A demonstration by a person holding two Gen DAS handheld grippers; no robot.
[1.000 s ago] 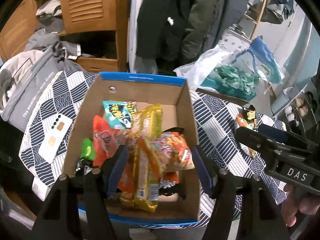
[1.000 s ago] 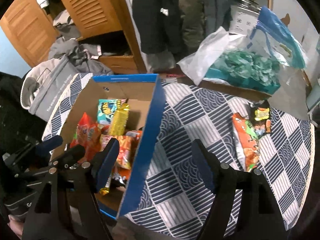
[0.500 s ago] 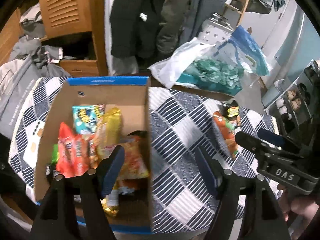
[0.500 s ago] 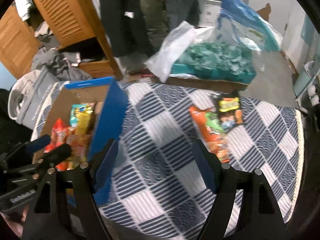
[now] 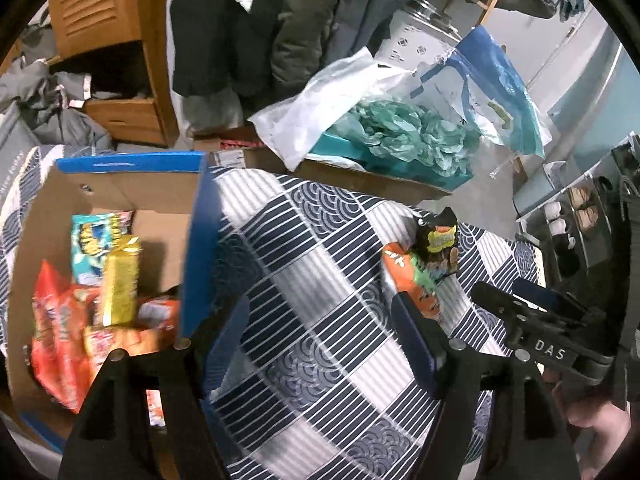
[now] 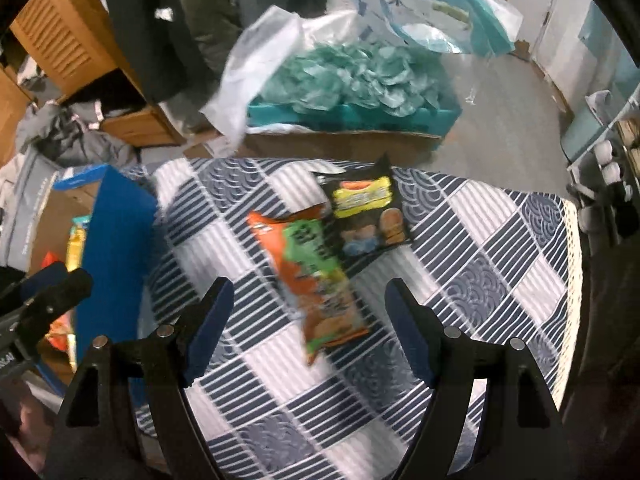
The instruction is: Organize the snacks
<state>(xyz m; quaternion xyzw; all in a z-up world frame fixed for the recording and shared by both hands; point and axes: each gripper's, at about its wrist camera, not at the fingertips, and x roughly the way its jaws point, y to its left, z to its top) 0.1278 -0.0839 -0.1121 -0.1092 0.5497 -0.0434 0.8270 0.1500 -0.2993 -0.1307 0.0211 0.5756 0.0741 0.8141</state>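
Note:
A cardboard box with blue rims (image 5: pixel 200 240) stands at the left of the table and holds several snack packs, among them a yellow one (image 5: pixel 120 280) and red ones (image 5: pixel 56 328). An orange-and-green snack pack (image 6: pixel 316 276) and a black snack pack (image 6: pixel 364 216) lie side by side on the checked tablecloth (image 6: pixel 480 272); both also show in the left wrist view (image 5: pixel 416 276). My right gripper (image 6: pixel 310 328) is open and empty, just above the orange-and-green pack. My left gripper (image 5: pixel 320 344) is open and empty over the cloth beside the box. The box also shows in the right wrist view (image 6: pixel 116 248).
Behind the table a carton with teal paper and plastic bags (image 6: pixel 348 80) sits on the floor. A wooden cabinet (image 5: pixel 108 20), hanging coats (image 5: pixel 248 20) and grey clothes (image 5: pixel 52 108) stand at the back left. A shelf (image 5: pixel 580 216) is at the right.
Both grippers have swung right, away from over the box. The two loose packs on the cloth now sit between the right gripper's fingers. Both stay open.

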